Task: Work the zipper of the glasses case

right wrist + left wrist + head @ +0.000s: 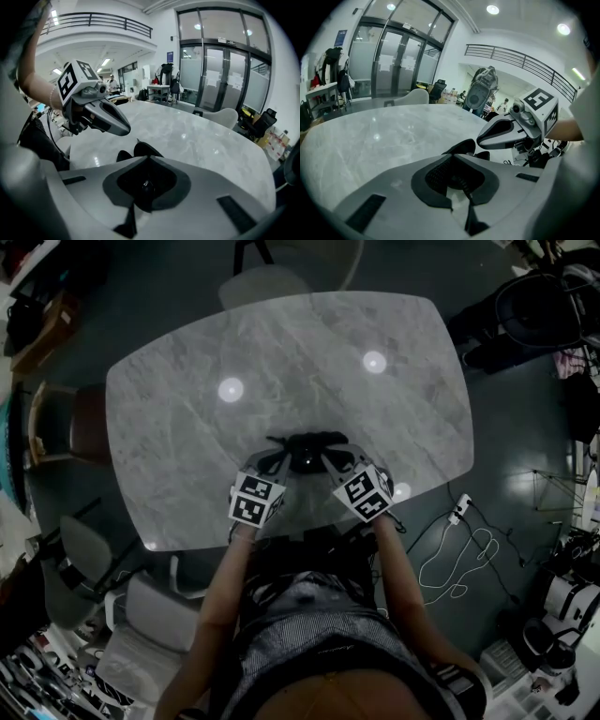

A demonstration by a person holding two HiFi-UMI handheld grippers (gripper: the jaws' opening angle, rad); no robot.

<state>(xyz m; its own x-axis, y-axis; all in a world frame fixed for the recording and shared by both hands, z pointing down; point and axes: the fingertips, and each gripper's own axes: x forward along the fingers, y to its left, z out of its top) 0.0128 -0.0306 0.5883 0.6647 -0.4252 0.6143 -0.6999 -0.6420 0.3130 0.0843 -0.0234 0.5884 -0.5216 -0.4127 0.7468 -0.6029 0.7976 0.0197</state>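
The black glasses case (306, 450) lies on the marble table (281, 352) near its front edge, with a gripper at each end. My left gripper (279, 458) is shut, its tips at the case's left end. My right gripper (331, 458) is also shut, its tips at the right end. In the left gripper view the shut left gripper (453, 158) hides most of the case (464, 146), and the right gripper (506, 133) hangs beyond. In the right gripper view the case (143, 150) peeks over the shut right gripper (149, 158). Whether either gripper pinches part of the case is hidden.
Chairs stand around the table: a white one (262, 282) at the far end, a brown one (89, 423) at the left, grey ones (141, 615) near me. A white power strip and cable (457, 510) lie on the floor at the right.
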